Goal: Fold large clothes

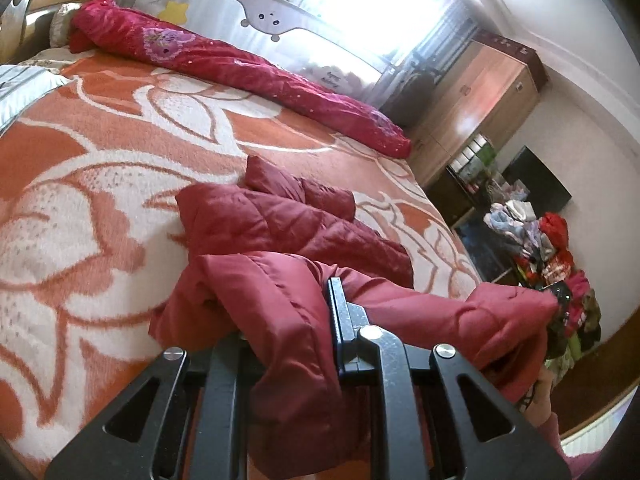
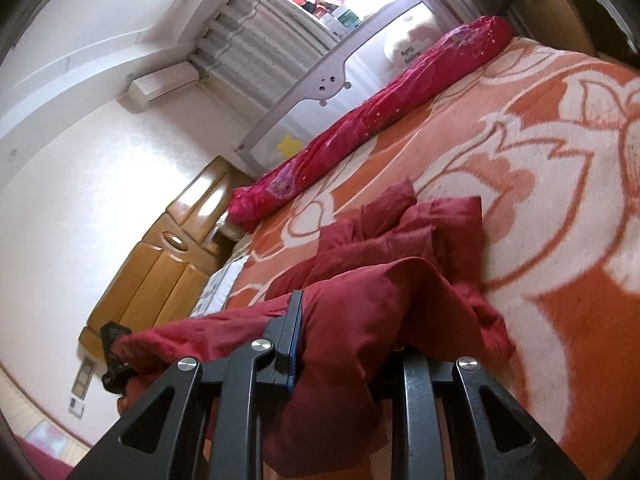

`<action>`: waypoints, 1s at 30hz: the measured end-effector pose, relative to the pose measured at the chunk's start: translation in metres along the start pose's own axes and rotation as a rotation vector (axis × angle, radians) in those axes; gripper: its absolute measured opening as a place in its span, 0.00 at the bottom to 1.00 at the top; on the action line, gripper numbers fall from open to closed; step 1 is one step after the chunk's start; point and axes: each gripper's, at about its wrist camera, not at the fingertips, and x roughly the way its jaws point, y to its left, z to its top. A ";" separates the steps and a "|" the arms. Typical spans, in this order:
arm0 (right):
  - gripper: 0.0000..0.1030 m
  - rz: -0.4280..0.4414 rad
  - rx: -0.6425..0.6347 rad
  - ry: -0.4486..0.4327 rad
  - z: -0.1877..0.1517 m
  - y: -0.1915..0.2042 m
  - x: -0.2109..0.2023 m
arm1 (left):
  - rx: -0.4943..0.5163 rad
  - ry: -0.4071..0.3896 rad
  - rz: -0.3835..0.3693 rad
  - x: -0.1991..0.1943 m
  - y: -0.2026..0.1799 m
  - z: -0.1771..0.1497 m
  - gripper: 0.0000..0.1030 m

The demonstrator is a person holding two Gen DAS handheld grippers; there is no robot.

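Left wrist view, left to right. An orange-and-white floral blanket (image 1: 100,168) covers the bed across the left and centre of the frame. A rolled pink-red quilt (image 1: 240,68) lies along the far edge, from upper left toward centre right, beside a grey bed rail (image 1: 276,20). The dark red padded jacket (image 1: 280,220) sits crumpled at lower centre, its near part lifted off the blanket. The left gripper (image 1: 296,320) is closed nearly tight, with a fold of jacket pinched between its fingers and draped over the left one. A wooden cabinet (image 1: 480,92) stands upper right; a heap of mixed clothes (image 1: 540,240) lies at right.

Right wrist view. The other end of the jacket's edge stretches to lower left. The right gripper (image 2: 344,320) is clamped narrowly on a thick bunch of jacket (image 2: 380,300) at bottom centre.
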 end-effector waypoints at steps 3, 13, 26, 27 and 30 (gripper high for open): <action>0.20 -0.037 -0.002 -0.013 0.012 -0.003 0.018 | -0.019 -0.004 0.010 0.015 0.005 0.014 0.15; 0.20 -0.149 0.051 -0.015 0.047 -0.037 0.080 | -0.047 0.014 0.077 0.077 0.023 0.055 0.15; 0.21 -0.265 0.195 0.014 0.070 -0.099 0.162 | -0.146 0.065 0.158 0.167 0.070 0.085 0.17; 0.20 -0.274 0.199 0.012 0.071 -0.102 0.167 | -0.155 0.064 0.158 0.171 0.073 0.087 0.18; 0.20 -0.301 0.185 0.005 0.073 -0.111 0.184 | -0.179 0.067 0.165 0.185 0.082 0.091 0.18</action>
